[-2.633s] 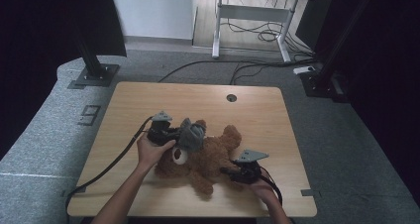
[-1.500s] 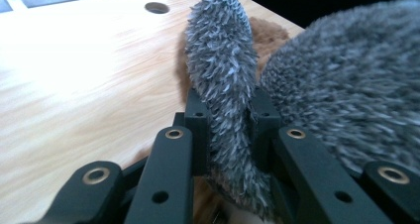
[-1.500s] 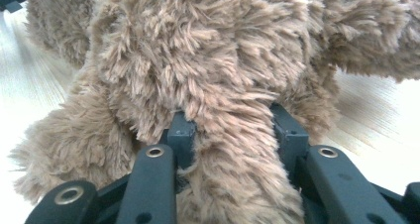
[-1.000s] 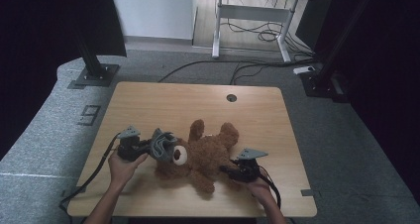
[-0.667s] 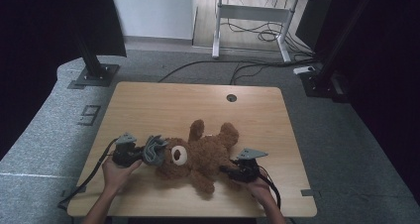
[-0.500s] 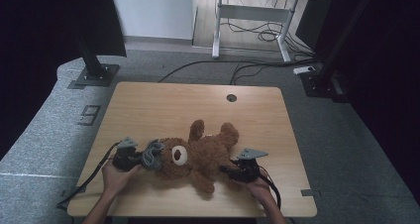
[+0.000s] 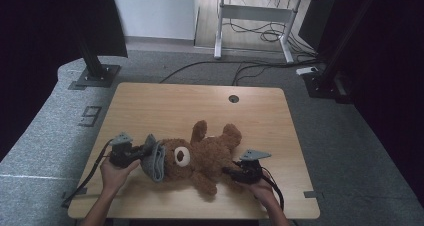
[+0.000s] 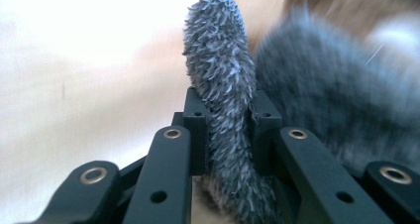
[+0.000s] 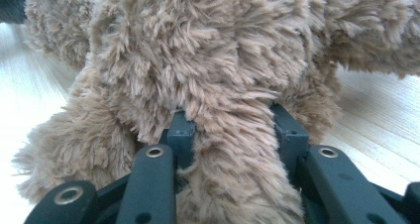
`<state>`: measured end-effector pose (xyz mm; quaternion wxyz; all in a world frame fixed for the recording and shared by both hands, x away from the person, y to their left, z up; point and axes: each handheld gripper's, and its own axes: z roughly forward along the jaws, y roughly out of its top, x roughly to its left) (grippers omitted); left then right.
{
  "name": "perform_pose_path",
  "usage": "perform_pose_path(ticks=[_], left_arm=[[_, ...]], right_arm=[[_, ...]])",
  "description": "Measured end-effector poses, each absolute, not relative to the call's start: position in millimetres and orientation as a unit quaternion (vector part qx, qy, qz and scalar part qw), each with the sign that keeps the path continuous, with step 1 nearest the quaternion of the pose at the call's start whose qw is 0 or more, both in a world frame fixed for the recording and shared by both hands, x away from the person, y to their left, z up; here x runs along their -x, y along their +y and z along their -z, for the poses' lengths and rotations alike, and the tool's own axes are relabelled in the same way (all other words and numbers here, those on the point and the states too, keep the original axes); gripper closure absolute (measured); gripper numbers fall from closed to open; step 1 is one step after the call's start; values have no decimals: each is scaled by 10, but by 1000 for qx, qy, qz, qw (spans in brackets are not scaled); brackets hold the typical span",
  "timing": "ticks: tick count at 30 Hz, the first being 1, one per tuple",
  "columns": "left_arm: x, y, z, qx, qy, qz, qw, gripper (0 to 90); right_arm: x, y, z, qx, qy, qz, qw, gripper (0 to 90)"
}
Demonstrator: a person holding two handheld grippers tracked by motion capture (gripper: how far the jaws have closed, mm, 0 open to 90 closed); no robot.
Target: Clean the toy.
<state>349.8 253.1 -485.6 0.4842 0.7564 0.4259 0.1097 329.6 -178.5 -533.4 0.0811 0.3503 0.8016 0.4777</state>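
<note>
High view. A brown teddy bear (image 7: pixel 202 158) lies on its back on the wooden table (image 7: pixel 165 106), near the person's edge. Its long axis runs roughly across the table: head toward the left gripper (image 7: pixel 142 153), legs toward the right gripper (image 7: pixel 231 172). A grey fuzzy hat (image 7: pixel 156 162) sits at the bear's head, between the muzzle and the left gripper, which is therefore the nearer tool to it. The right gripper meets the bear at its lower limb.

Left gripper view. The jaws are clenched on a flap of the grey hat (image 8: pixel 220 110), which rises upright between them; the rest of the hat (blurred) bulks to the right, with brown fur beyond it. The hat thus lies straight ahead of the jaws, along the gripper's own line.

Right gripper view. The right gripper (image 9: pixel 230 130) is clamped on a brown plush limb that runs forward from the jaws into the bear's body (image 9: pixel 208 50); the pale tabletop (image 9: pixel 381 110) shows at either side. By judgement, any coming pull would act along the bear's long axis, the two grippers at opposite ends.
</note>
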Motion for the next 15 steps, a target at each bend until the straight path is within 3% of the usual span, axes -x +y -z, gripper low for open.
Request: perform_pose_path(ticks=[11,15], left_arm=[[-3774,1955,4689,-779,394,-131,469,768],[-3813,1840,4588,-774,382,-126,489,771]], right_arm=[[-3295,-1785,5338,-351,800,-479,82,618],[-3300,-1788,5344,-350,800,-480,79,617]])
